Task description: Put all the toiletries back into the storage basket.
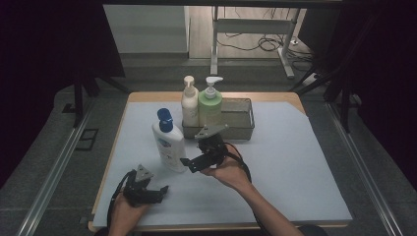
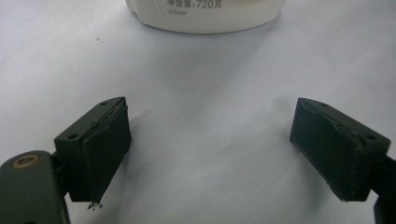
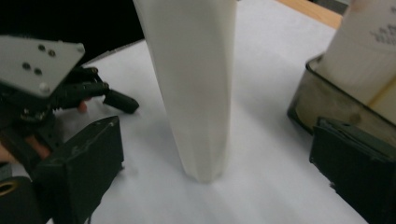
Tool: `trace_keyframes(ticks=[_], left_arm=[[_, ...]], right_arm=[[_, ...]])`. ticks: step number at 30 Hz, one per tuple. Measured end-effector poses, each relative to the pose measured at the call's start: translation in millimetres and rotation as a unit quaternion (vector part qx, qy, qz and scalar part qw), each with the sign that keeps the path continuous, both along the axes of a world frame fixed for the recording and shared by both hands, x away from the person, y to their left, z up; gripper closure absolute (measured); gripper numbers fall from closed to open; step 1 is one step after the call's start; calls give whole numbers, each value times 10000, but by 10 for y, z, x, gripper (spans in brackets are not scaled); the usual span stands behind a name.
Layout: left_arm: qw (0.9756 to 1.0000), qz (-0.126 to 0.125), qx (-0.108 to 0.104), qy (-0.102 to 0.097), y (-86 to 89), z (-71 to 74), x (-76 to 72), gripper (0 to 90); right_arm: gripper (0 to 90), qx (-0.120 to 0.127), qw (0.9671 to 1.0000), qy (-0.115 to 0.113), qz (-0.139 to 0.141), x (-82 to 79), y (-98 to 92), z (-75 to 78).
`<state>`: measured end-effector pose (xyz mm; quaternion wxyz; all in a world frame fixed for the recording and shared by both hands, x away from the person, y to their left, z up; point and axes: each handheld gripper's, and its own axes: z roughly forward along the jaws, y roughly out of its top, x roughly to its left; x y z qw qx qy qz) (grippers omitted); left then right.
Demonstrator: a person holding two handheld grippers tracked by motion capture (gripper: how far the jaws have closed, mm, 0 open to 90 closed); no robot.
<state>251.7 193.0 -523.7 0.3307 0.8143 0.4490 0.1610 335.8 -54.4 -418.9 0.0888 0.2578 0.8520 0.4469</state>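
Now the right gripper (image 1: 187, 161) is spreading wide around the white bottle (image 1: 168, 142), readying a grasp, while the left gripper (image 1: 161, 191), also gaping empty, is waiting at seven o'clock.

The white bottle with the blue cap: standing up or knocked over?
Upright. The white bottle with the blue cap stands on its base on the pale table sheet, cap uppermost.

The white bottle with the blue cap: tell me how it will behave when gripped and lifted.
The white bottle with the blue cap stands tall on a narrow base, so a high push could tip it. Its smooth plastic may slip. Its printed 720-gram label suggests weight, if full.
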Motion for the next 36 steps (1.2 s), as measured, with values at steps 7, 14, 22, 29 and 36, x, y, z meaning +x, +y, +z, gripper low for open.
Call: trace_keyframes(ticks=[7,14,22,29,36], left_arm=[[10000,-7,16,0,2,1,1,122],[10000,-3,6,1,1,0,2,122],[10000,-6,22,4,2,2,2,122],[10000,6,4,16,0,1,0,122],[10000,14,9,6,1,1,1,123]], right_arm=[[107,41,9999,-131,-32,53,186,1],[136,16,9996,-271,-36,105,367,2],[172,25,9991,-416,-87,141,549,-11],[220,72,9985,-513,-196,168,653,0],[309,90,9978,-599,-280,183,716,4]])
